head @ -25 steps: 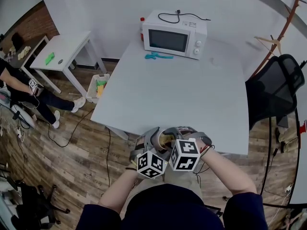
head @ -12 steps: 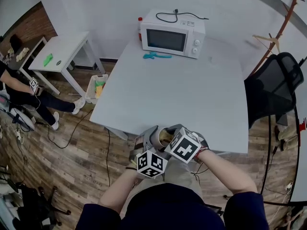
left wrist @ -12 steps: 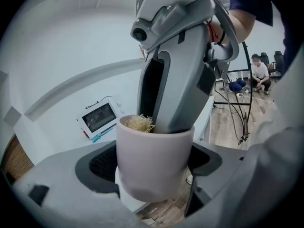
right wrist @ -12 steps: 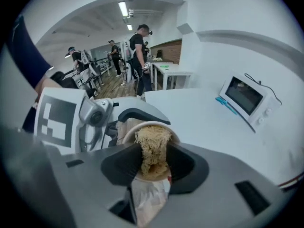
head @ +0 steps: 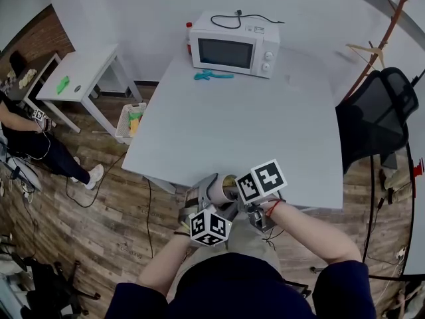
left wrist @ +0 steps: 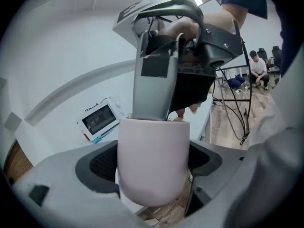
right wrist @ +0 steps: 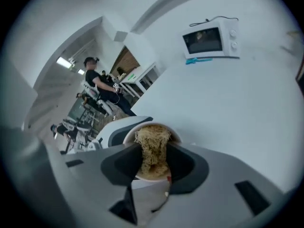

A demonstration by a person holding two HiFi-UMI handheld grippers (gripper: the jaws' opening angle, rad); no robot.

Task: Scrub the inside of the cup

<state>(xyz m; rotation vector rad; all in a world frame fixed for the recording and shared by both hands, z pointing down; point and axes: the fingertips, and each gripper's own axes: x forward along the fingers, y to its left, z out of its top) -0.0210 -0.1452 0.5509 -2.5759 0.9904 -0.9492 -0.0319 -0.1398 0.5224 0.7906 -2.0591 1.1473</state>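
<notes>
One white counter (head: 265, 125) carries one microwave (head: 234, 45) at its far end. By the near edge, the left claw (left wrist: 152, 164) is clamped on the sides of the single pale cup (left wrist: 152, 144). The right claw (right wrist: 153, 164), its marker cube (head: 261, 181) lifted higher than a moment earlier, pinches one tan fibrous scrubber (right wrist: 152, 139) sunk in the cup's mouth.

The scrubber (right wrist: 152, 148) sits in the cup (left wrist: 152, 160) by the table's (head: 265, 131) near edge, microwave (head: 234, 45) far behind.

Around the pale desk (head: 265, 131): wood-plank floor (head: 113, 211), white wall (head: 133, 5) beyond, a small white table (head: 80, 68) left, seemingly an office chair (head: 372, 121) right.
</notes>
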